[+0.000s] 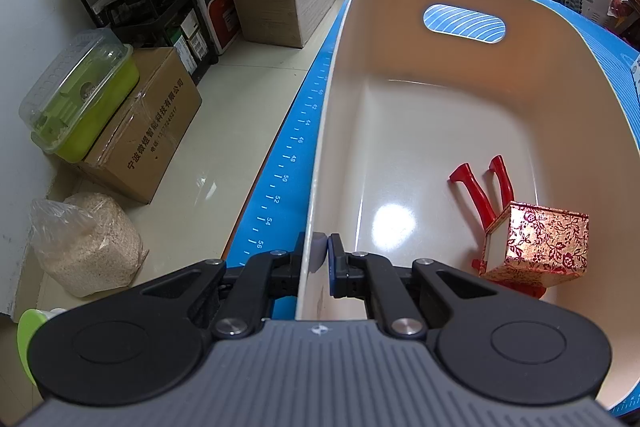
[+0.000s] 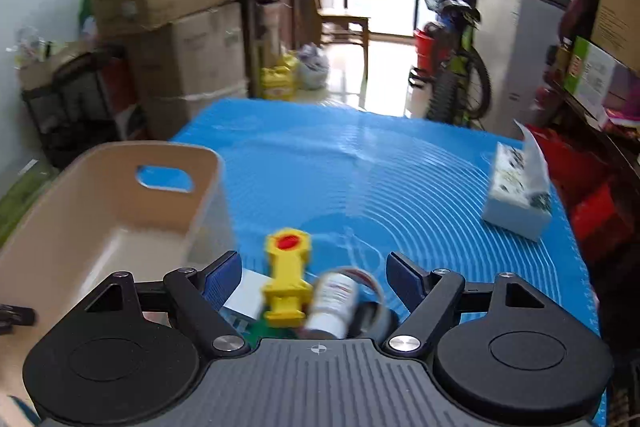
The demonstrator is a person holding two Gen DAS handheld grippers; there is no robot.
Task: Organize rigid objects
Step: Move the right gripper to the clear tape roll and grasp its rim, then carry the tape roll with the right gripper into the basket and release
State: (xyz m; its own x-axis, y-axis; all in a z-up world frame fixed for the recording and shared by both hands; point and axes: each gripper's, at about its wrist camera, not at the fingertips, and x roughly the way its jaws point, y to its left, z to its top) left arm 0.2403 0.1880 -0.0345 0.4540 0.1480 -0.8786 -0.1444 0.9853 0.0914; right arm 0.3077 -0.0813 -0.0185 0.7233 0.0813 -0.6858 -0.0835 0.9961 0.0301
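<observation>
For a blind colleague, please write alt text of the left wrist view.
The left gripper is shut on the near rim of a beige plastic bin, which holds a red-handled tool and a red floral box.

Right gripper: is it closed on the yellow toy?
No. The right gripper stands wide open, its blue pads apart on either side of the yellow toy, which lies on the blue mat.
</observation>
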